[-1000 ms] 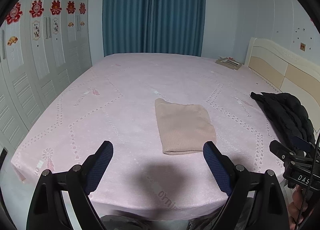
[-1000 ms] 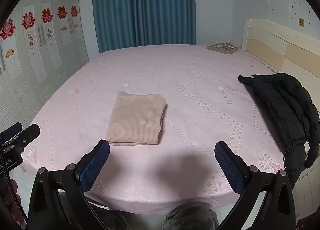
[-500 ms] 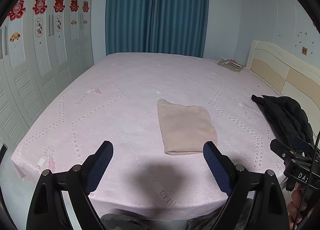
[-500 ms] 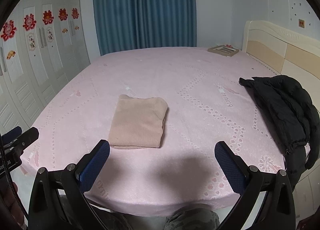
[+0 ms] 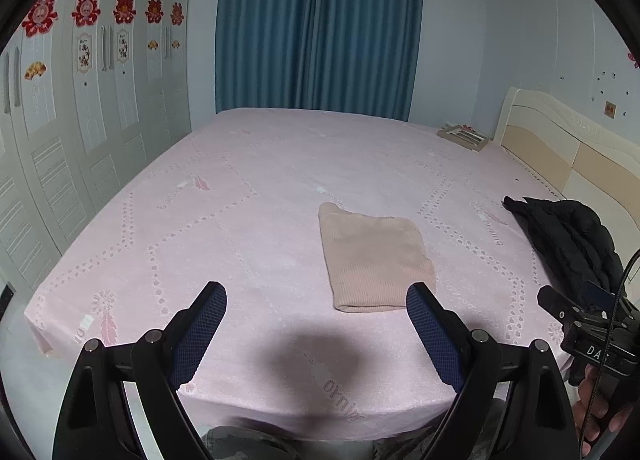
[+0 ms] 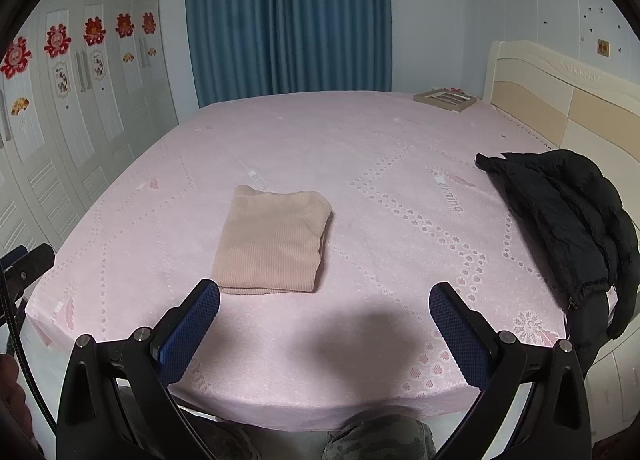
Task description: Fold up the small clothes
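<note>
Job so far: we think the folding looks done, because the beige top (image 6: pixel 272 240) lies flat on the bed (image 6: pixel 380 163) in a neat square pack with straight sides
Still to do: we see no other small clothes waiting; the black jacket (image 6: pixel 560 211) is big and bunched up, so we guess it is not part of the job
Left hand-held gripper (image 5: pixel 316 302): spread wide and let go, nothing between its blue pads, held in the air over the near edge of the bed
Right hand-held gripper (image 6: pixel 324 300): also spread wide and let go, with nothing in it
Where the top is: in front of both of our hand-held grippers, a bit ahead of the right finger of the left one and a bit ahead of the left finger of the right one, not touching either
Near edge: the bed ends just under our fingers and drops to the floor, so we should not pull the top too far back
Right side: the black jacket sits past the right hand-held gripper, well apart from the top
Far side: lots of bare pink sheet beyond the top, up to the blue curtain (image 5: pixel 320 23)
Left side: open sheet too, then the white wardrobe (image 5: pixel 80 119)
Far right corner: a flat tray thing (image 6: pixel 444 99) by the headboard (image 6: pixel 560 99), far out of our way
</note>
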`<state>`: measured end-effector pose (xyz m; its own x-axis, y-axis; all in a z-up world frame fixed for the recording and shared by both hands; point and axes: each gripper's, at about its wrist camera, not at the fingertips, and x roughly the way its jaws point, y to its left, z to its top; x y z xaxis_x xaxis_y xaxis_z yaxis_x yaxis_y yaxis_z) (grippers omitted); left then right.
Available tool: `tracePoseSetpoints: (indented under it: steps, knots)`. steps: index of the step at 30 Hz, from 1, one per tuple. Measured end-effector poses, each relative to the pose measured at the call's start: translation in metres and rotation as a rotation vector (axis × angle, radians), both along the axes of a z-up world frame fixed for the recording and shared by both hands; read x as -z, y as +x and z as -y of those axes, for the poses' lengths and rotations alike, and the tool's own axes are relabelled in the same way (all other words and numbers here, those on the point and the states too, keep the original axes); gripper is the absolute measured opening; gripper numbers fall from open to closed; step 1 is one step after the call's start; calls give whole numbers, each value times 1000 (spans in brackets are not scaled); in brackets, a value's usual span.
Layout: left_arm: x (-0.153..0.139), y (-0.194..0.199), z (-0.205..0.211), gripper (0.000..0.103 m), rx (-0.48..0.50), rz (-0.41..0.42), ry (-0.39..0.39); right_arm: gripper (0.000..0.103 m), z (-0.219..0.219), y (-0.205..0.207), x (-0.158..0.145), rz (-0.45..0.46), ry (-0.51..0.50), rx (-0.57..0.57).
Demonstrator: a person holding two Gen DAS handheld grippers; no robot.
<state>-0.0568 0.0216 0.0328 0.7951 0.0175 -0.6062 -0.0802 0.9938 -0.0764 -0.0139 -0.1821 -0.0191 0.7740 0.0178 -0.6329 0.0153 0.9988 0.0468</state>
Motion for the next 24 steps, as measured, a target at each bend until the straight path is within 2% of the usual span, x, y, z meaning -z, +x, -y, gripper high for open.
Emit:
tracePoseSetpoints:
  steps: [24]
  knots:
    - [-3, 4, -4, 92, 19, -3, -2, 103, 17, -4, 1, -2, 22, 20]
